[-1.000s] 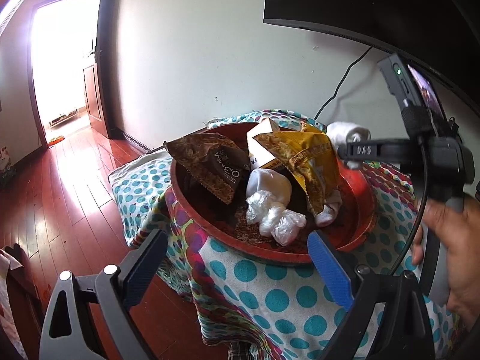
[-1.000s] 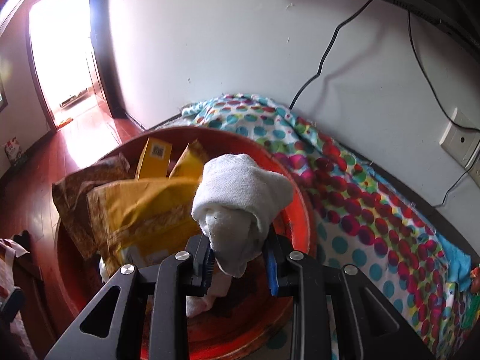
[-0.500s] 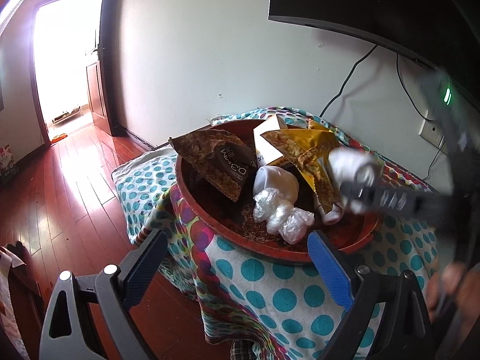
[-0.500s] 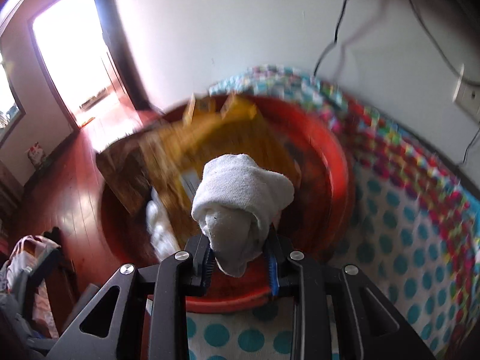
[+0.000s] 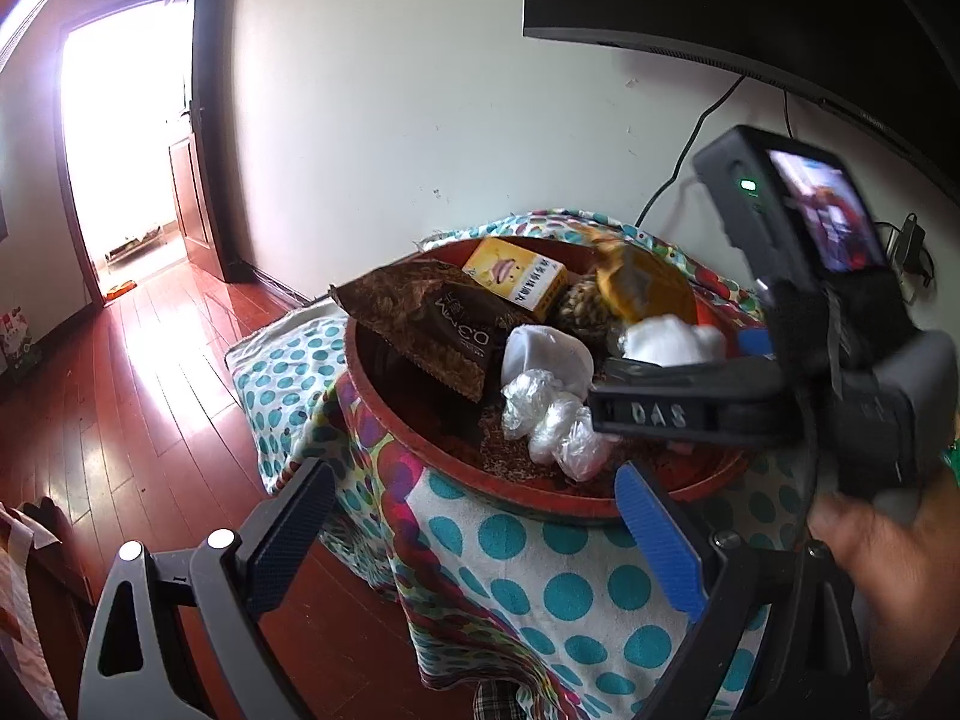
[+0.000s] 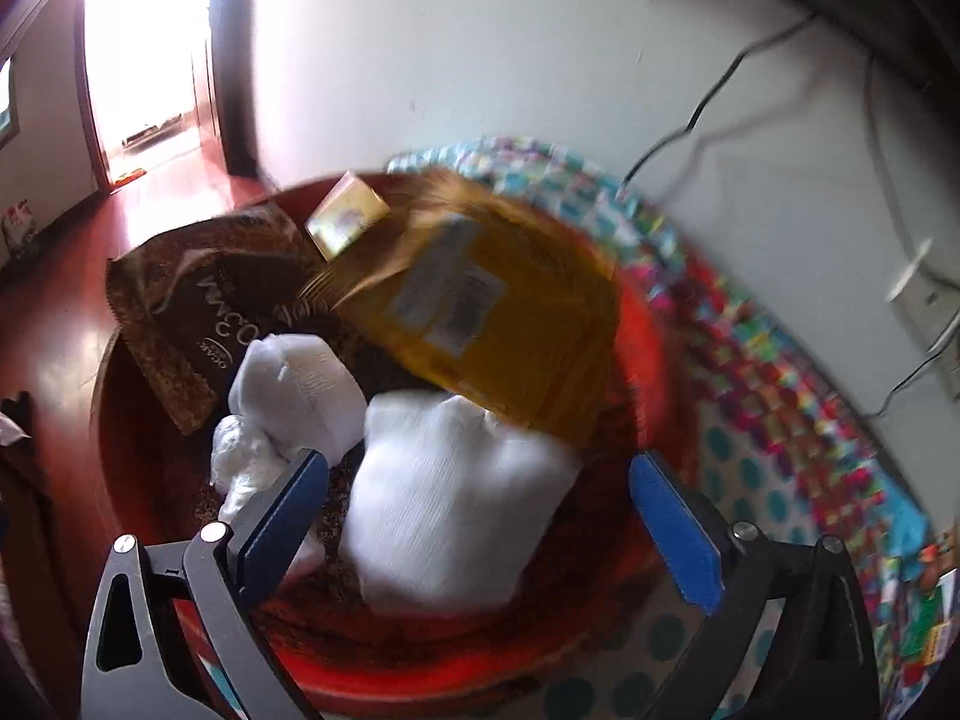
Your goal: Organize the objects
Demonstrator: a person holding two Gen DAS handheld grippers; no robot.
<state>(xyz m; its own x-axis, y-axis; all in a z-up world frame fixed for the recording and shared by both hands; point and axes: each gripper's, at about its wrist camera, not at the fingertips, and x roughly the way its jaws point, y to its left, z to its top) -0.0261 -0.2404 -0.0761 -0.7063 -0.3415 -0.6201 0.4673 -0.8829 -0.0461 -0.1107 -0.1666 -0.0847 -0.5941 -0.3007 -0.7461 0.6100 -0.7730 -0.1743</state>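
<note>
A red basin point(image 6: 420, 672) on the dotted cloth holds a brown snack packet point(image 6: 198, 306), a yellow packet point(image 6: 492, 324), a small yellow box point(image 6: 348, 222), a white sock point(image 6: 300, 384) and crumpled clear plastic point(image 6: 240, 468). My right gripper point(image 6: 480, 468) hangs low over the basin with its jaws opening wide. A rolled white sock point(image 6: 456, 498) lies in the basin between the blue pads, touching neither. The left wrist view shows that sock point(image 5: 666, 339) beside the right gripper's fingers. My left gripper point(image 5: 474, 480) stands open and empty before the basin's near rim point(image 5: 384, 414).
The basin sits on a small table under a polka-dot cloth point(image 5: 540, 588) against a white wall. A dark screen point(image 5: 720, 0) hangs above, with cables and a socket point(image 6: 924, 294) at the right. Red wooden floor point(image 5: 150, 390) runs left to a bright doorway.
The right gripper came down over the basin and its jaws sprang apart, letting the rolled sock go into the basin. The left gripper kept still.
</note>
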